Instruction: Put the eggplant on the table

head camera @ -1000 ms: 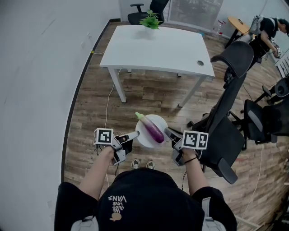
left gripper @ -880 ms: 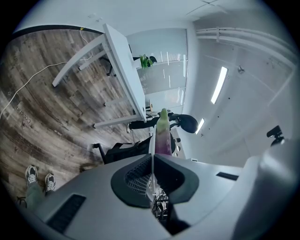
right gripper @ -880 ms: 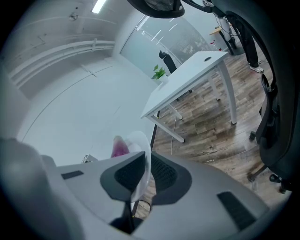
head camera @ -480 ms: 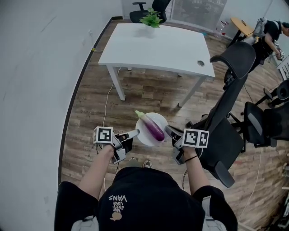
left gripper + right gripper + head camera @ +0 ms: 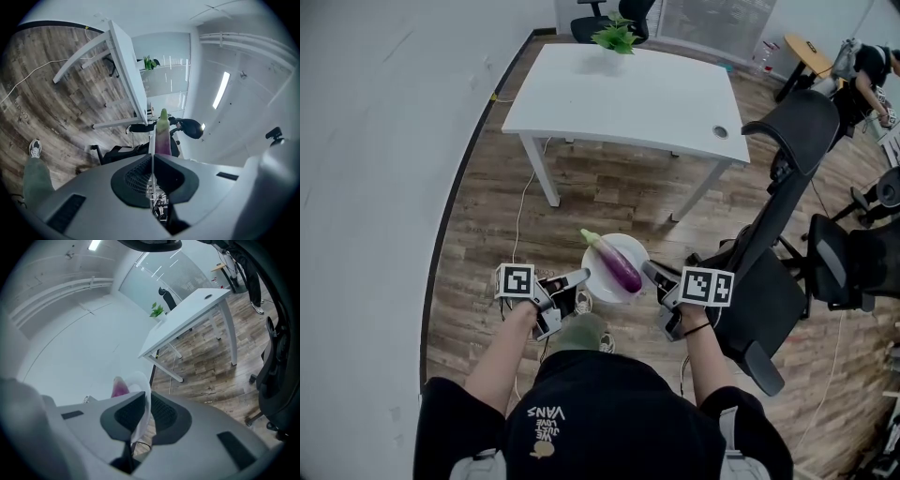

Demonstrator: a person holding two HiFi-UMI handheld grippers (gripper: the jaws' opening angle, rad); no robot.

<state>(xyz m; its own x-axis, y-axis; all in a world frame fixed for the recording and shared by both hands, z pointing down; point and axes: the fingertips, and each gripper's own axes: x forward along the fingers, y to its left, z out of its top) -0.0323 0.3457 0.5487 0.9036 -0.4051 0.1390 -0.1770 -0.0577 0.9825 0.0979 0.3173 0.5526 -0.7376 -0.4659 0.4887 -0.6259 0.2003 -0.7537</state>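
A purple eggplant with a green stem lies across a white plate held in the air over the wooden floor. My left gripper is shut on the plate's left rim, my right gripper on its right rim. In the left gripper view the plate runs edge-on between the jaws, with the eggplant standing past it. In the right gripper view the plate's rim is pinched between the jaws, and a bit of the eggplant shows behind. The white table stands ahead.
A potted green plant sits at the table's far edge. A black office chair stands close on the right, more chairs beyond it. A white cable runs along the floor near the left wall. A person is at the far right.
The table has drawn slightly nearer in the head view. A leg in green trousers has come forward under the plate. Both grippers keep their hold on the plate.
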